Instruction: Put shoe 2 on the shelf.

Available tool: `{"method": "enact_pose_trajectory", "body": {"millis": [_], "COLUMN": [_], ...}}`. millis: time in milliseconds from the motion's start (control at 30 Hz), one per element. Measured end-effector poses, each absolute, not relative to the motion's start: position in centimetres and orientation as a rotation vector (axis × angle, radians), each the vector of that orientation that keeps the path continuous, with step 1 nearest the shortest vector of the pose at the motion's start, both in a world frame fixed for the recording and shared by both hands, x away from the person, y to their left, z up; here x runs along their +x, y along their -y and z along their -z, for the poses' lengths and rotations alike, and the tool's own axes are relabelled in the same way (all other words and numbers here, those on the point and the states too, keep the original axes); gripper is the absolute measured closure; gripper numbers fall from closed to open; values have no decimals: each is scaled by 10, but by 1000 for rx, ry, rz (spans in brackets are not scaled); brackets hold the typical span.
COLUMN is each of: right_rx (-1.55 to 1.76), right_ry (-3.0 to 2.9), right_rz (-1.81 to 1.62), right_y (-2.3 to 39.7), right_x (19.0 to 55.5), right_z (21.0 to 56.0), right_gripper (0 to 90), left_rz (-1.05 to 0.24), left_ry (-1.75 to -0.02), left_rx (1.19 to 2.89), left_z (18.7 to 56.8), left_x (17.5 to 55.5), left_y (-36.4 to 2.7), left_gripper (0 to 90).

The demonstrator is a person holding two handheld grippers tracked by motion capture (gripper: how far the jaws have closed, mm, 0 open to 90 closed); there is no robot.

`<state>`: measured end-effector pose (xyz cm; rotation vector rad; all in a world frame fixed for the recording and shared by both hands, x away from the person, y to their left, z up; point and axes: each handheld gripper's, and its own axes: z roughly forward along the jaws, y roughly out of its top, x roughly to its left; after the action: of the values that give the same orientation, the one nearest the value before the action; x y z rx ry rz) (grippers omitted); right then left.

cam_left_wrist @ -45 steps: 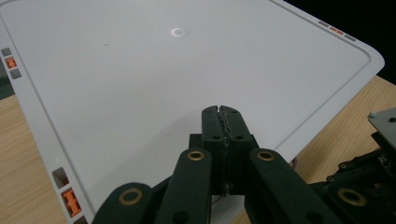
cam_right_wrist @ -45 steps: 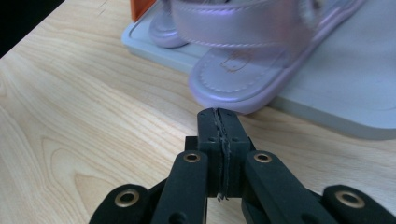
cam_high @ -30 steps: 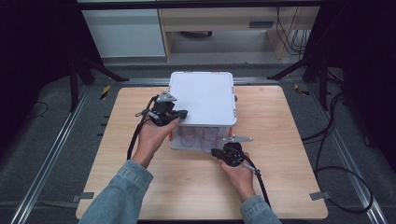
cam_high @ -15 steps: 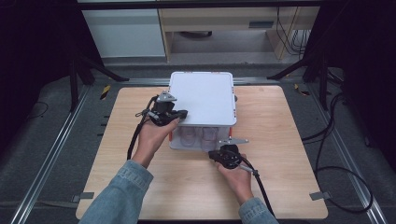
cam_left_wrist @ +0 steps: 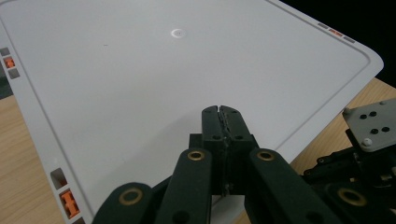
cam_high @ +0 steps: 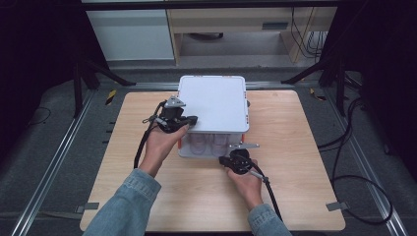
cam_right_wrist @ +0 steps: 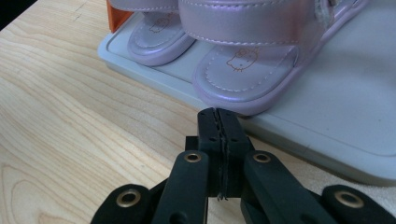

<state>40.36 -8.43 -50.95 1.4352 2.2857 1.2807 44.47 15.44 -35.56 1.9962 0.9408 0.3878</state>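
A white storage box (cam_high: pixel 211 101) with a flat lid (cam_left_wrist: pixel 140 70) stands mid-table. My left gripper (cam_high: pixel 193 119) rests over the lid's left edge, its jaws shut with nothing between them (cam_left_wrist: pixel 220 109). My right gripper (cam_high: pixel 227 158) is low at the box's front, shut and empty (cam_right_wrist: pixel 218 112). Its tips sit just short of a pale purple child's sandal (cam_right_wrist: pixel 238 79). A second sandal (cam_right_wrist: pixel 159 42) lies beside the first, and both stand on the box's grey base (cam_right_wrist: pixel 327 112).
The wooden table (cam_high: pixel 305 147) has bare room to the right and in front of the box. Orange clips (cam_left_wrist: pixel 69 204) mark the lid's rim, and another orange clip (cam_right_wrist: pixel 116 16) sits at the base's corner. A cable (cam_high: pixel 268 189) trails from the right gripper.
The right gripper has shifted very slightly at the box's front. The left gripper has stayed put on the lid.
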Motion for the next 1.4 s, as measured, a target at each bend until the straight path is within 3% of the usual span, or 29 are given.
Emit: {"method": "enact_pose_trajectory", "body": {"millis": [600,1000,1133,1400], "right_rx": [1447,1438,1420,1404], "right_ry": [-2230,-2096,-2074,-2049], "right_rz": [-1273,-1221,-1190,-1190], "right_y": [91,93,90,89], "right_x": [405,410,413,416], "right_z": [503,498,498,497], "right_gripper": [873,630,590,668], "left_rz": [-387,-387,-385,-385], "left_ry": [-941,-940,-939,-940], "left_rx": [1995,1996,1995,1997], "left_z": [356,356,356,356], "left_x": [445,445,445,445], "left_y": [-154,-154,-155,-154], "left_gripper": [891,890,890,890]}}
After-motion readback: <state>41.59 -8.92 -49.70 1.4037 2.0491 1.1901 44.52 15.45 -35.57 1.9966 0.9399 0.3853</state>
